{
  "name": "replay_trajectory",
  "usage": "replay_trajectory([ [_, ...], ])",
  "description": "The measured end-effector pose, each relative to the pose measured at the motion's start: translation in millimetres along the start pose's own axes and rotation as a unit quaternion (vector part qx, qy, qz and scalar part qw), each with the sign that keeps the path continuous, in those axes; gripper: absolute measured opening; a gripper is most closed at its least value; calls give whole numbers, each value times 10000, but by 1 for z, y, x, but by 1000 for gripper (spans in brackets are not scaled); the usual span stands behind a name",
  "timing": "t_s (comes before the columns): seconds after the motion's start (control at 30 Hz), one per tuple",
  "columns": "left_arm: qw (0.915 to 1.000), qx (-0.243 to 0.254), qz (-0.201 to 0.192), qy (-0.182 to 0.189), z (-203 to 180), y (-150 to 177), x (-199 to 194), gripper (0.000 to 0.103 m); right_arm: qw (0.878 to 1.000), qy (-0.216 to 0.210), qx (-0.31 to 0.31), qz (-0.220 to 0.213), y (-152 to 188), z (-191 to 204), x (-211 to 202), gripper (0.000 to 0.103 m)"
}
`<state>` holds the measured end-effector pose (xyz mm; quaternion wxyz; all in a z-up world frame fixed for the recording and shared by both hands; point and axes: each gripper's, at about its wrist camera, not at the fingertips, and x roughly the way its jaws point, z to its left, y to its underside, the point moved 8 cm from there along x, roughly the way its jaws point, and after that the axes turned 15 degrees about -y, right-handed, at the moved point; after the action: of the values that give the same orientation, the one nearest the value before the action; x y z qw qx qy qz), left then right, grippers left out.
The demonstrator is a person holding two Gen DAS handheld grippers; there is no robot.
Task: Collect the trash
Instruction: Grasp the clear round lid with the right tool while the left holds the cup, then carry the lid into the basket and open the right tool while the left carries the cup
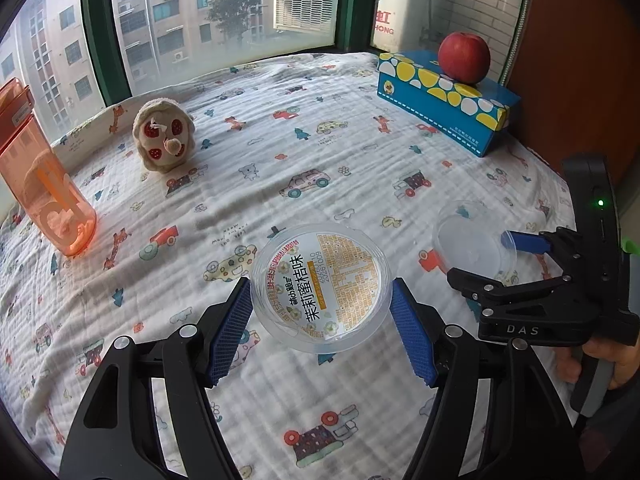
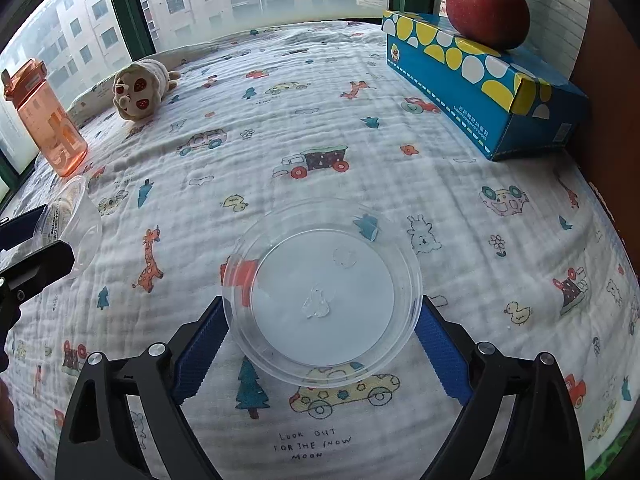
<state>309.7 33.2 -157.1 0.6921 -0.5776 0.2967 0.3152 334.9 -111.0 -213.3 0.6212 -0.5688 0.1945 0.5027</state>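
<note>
A white quilted blanket (image 1: 320, 152) printed with cartoon cars, giraffes and trees covered the whole surface, running up to a green-framed window (image 1: 100, 32) with apartment blocks beyond. At the upper right of both views a blue dotted tissue box (image 1: 448, 100) lay with a red apple (image 1: 464, 57) on top. An orange water bottle (image 1: 40, 184) stood at the left edge, a small plush toy (image 1: 164, 140) just beyond it.

My left tongs (image 1: 321, 312) were clamped on a clear plastic cup (image 1: 321, 284), its printed seal facing the camera at lower centre, blue pads pressed to both sides. My right tongs (image 2: 322, 340) stood apart around a clear round lid (image 2: 324, 304) lying on the blanket at lower centre of the right view; I could not tell whether the pads touched its rim.
</note>
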Motion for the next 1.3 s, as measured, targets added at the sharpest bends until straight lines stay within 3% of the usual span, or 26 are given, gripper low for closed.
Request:
replay_trajectory([
  [0.33,10000,24,-79,43,-11,2,-16,68,9997,108,-154,-127,19,5,-39,88],
  [1.3,9951,401,-620,651,-108,39,-140,68,9937,403,434,-947,128,-16,-214,88],
])
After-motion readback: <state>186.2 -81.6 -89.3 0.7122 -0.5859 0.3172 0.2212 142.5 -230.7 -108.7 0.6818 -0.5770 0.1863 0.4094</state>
